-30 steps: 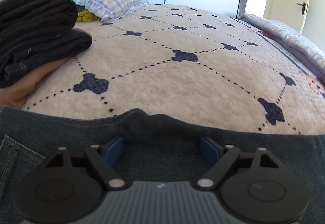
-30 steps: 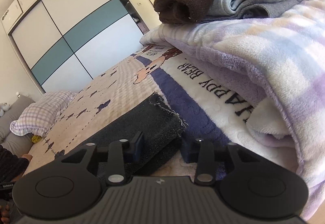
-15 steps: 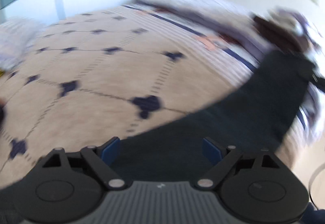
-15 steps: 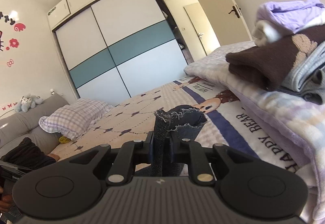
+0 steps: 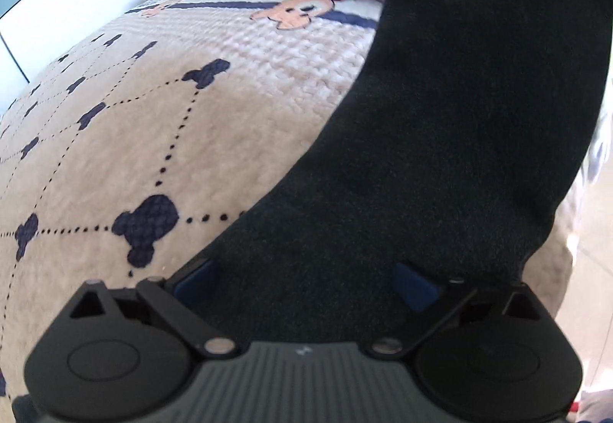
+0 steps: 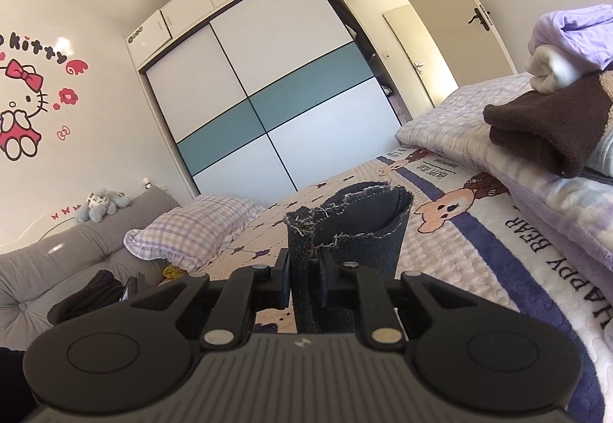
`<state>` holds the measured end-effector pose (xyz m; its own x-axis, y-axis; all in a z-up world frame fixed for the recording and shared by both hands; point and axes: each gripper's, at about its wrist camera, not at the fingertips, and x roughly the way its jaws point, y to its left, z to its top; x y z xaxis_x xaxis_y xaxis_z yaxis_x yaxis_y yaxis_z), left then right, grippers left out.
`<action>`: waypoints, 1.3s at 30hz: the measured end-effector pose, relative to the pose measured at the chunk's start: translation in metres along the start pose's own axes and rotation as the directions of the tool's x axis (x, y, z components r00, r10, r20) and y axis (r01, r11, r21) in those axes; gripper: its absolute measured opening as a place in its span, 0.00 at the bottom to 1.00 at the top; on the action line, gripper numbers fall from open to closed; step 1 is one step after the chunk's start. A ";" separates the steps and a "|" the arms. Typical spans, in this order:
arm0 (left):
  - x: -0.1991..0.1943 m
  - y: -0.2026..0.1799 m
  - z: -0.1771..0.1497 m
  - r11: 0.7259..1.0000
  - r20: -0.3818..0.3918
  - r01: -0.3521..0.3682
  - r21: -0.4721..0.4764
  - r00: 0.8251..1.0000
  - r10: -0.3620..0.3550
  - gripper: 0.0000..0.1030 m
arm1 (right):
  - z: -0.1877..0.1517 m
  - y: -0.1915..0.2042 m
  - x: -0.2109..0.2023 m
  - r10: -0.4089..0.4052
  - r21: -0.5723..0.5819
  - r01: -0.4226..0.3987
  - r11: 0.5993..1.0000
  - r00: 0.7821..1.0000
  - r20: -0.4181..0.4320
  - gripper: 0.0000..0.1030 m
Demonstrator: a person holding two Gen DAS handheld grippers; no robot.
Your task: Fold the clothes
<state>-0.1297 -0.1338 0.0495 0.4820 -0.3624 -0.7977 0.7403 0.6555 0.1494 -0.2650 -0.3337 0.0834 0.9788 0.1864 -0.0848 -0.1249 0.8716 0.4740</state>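
Keep the frayed hem of the dark jeans (image 6: 346, 227) pinched and raised while guiding the leg over the bed (image 5: 115, 154). Right tongs (image 6: 304, 279) level, clamped on that hem. Left tongs (image 5: 304, 283) tilted down, just opening wider, spread over the denim, gripping nothing.

"HAPPY BEAR" on the bedspread (image 6: 555, 250) (upside down), "kitty" on the wall sticker (image 6: 27, 86)
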 end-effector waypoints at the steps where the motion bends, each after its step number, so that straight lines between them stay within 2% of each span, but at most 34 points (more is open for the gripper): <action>1: -0.003 -0.003 -0.003 1.000 0.014 0.015 0.018 1.000 -0.015 0.92 | 0.000 0.002 0.001 0.009 0.004 -0.009 1.000 1.000 0.001 0.15; 4: -0.005 -0.012 -0.012 0.995 0.021 0.063 0.081 0.998 -0.065 0.92 | 0.001 0.007 0.003 0.048 0.012 -0.048 0.999 0.999 -0.005 0.15; 7: -0.003 -0.005 -0.017 0.995 0.021 0.097 0.031 0.995 -0.098 0.93 | 0.003 0.022 0.005 0.108 -0.008 -0.109 0.994 0.994 -0.021 0.15; 10: -0.018 0.025 -0.021 0.990 0.075 0.105 -0.090 0.992 -0.098 0.92 | 0.001 0.042 0.009 0.159 -0.079 -0.162 0.984 0.986 -0.048 0.15; 12: -0.036 0.059 -0.029 0.962 0.138 0.123 -0.243 0.986 -0.091 0.92 | -0.002 0.052 0.014 0.195 -0.105 -0.203 0.974 0.978 -0.075 0.15; 13: -0.047 0.079 -0.036 0.928 0.182 0.154 -0.340 0.979 -0.096 0.92 | -0.004 0.057 0.017 0.215 -0.110 -0.224 0.968 0.973 -0.090 0.15; 14: -0.057 0.098 -0.044 0.880 0.234 0.208 -0.426 0.965 -0.115 0.92 | -0.006 0.062 0.020 0.234 -0.113 -0.246 0.963 0.966 -0.106 0.15; 16: -0.076 0.129 -0.062 0.766 0.361 0.349 -0.540 0.918 -0.163 0.93 | -0.014 0.073 0.030 0.279 -0.110 -0.296 0.949 0.949 -0.149 0.15; 19: -0.092 0.153 -0.090 0.622 0.492 0.487 -0.614 0.852 -0.181 0.93 | -0.034 0.095 0.049 0.350 -0.117 -0.385 0.915 0.905 -0.240 0.15; 21: -0.092 0.160 -0.103 0.554 0.519 0.520 -0.650 0.836 -0.176 0.94 | -0.052 0.107 0.065 0.401 -0.094 -0.447 0.890 0.862 -0.310 0.15; 23: -0.089 0.166 -0.111 0.511 0.509 0.518 -0.687 0.844 -0.170 0.94 | -0.070 0.118 0.080 0.426 -0.067 -0.480 0.875 0.827 -0.368 0.15; 24: -0.088 0.168 -0.115 0.496 0.507 0.515 -0.699 0.846 -0.165 0.94 | -0.078 0.123 0.085 0.424 -0.074 -0.487 0.870 0.817 -0.392 0.15; 27: -0.088 0.173 -0.125 0.461 0.519 0.527 -0.714 0.840 -0.155 0.94 | -0.096 0.134 0.093 0.425 -0.081 -0.512 0.855 0.782 -0.455 0.15; 29: -0.087 0.176 -0.129 0.451 0.518 0.528 -0.720 0.841 -0.159 0.95 | -0.102 0.137 0.094 0.431 -0.082 -0.529 0.845 0.763 -0.481 0.15; 30: -0.085 0.174 -0.128 0.456 0.504 0.518 -0.724 0.848 -0.164 0.96 | -0.104 0.138 0.094 0.430 -0.084 -0.531 0.843 0.760 -0.488 0.15; 33: -0.081 0.169 -0.127 0.500 0.418 0.441 -0.745 0.893 -0.164 0.96 | -0.109 0.140 0.094 0.426 -0.087 -0.537 0.839 0.748 -0.509 0.15; 34: -0.082 0.168 -0.128 0.514 0.400 0.420 -0.748 0.903 -0.155 0.96 | -0.110 0.140 0.094 0.424 -0.087 -0.538 0.838 0.745 -0.515 0.15; 36: -0.084 0.167 -0.131 0.529 0.391 0.405 -0.746 0.909 -0.144 0.96 | -0.112 0.139 0.093 0.420 -0.083 -0.536 0.840 0.739 -0.526 0.15; 38: -0.083 0.168 -0.134 0.515 0.392 0.414 -0.751 0.906 -0.158 0.96 | -0.115 0.136 0.089 0.411 -0.089 -0.538 0.838 0.731 -0.544 0.15; 39: -0.081 0.167 -0.134 0.517 0.369 0.398 -0.758 0.915 -0.163 0.96 | -0.117 0.137 0.088 0.403 -0.096 -0.538 0.838 0.727 -0.556 0.15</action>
<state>-0.1076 0.0935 0.0608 0.4936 -0.6831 -0.5383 0.2189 0.6966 -0.6833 -0.2146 -0.1448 0.0381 0.5708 0.7392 -0.3575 -0.6467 0.6730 0.3589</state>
